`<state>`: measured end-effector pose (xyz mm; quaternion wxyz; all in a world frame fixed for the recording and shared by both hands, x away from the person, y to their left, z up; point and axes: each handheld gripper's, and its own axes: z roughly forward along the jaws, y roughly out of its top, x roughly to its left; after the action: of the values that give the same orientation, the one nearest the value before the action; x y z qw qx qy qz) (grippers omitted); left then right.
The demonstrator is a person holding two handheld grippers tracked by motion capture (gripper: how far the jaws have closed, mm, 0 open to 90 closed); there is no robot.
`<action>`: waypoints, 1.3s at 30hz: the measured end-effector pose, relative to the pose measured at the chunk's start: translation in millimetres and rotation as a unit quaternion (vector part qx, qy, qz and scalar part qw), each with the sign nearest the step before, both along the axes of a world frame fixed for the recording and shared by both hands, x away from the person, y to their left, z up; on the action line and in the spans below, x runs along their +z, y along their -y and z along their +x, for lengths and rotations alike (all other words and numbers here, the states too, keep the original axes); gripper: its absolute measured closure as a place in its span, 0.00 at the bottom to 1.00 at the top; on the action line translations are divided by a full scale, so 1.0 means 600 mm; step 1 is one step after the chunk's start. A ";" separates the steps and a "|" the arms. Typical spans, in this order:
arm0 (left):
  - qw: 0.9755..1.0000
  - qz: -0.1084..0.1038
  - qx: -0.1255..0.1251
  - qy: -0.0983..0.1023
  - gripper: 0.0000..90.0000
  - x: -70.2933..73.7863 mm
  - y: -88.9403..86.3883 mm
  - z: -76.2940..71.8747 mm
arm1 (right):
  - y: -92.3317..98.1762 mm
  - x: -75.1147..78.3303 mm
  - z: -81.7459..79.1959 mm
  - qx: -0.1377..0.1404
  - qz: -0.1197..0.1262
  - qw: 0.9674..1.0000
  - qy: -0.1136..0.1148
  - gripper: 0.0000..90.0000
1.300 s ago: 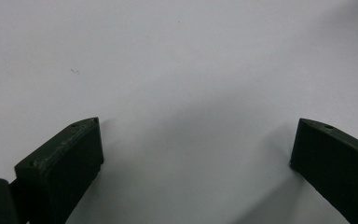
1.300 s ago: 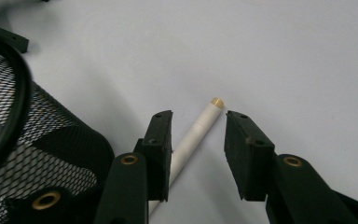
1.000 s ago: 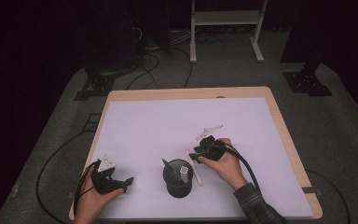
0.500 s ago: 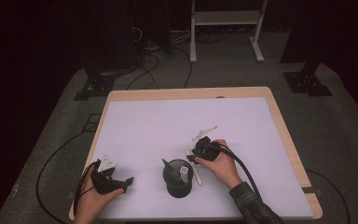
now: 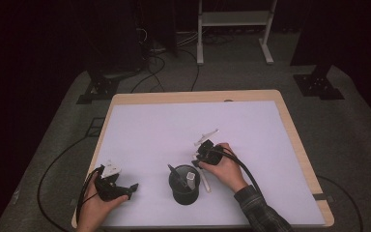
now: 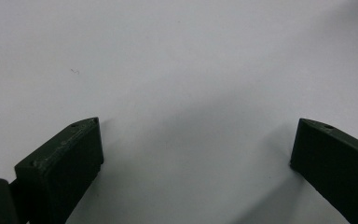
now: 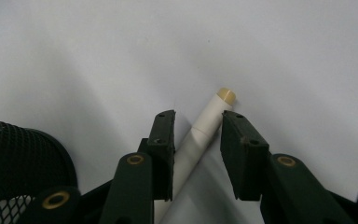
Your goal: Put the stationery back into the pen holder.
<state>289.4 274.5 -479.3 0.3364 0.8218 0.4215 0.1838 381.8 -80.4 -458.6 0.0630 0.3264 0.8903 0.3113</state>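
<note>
While dark floor rings the white table (image 5: 154,121), right claw (image 7: 196,122) straddles a pen (image 7: 200,135), closing; left claw (image 6: 193,144) released.

The worktop (image 5: 183,121) has a white surface and wooden edges. It stands on grey carpet (image 5: 348,140). Behind are black curtains (image 5: 53,38) and a white frame (image 5: 234,19).

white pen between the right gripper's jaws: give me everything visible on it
The white pen is a slim off-white cylinder, plastic by its look, with a seam partway along and a small tan tip. It lies flat on the white table, angled diagonally, beside the black mesh cup. The right gripper straddles it; the jaws have just been closing, one pad near or touching it, contact unclear.
</note>
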 end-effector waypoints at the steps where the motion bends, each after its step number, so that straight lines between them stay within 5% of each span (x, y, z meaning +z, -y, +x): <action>1: 1.000 0.000 0.000 0.000 0.02 0.000 0.000 0.000 | -0.002 0.003 0.005 0.001 -0.008 1.000 -0.011 0.73; 13: 1.000 0.000 0.000 0.000 0.02 0.000 0.000 0.000 | -0.013 0.013 0.025 -0.007 -0.036 0.998 -0.050 0.78; 39: 1.000 0.000 0.000 0.000 0.02 0.000 0.000 0.000 | -0.048 0.023 0.039 -0.027 -0.109 0.992 -0.061 0.87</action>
<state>289.4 274.5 -479.3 0.3364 0.8219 0.4216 0.1835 405.4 -51.6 -444.7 0.0525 0.3601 0.9119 0.1897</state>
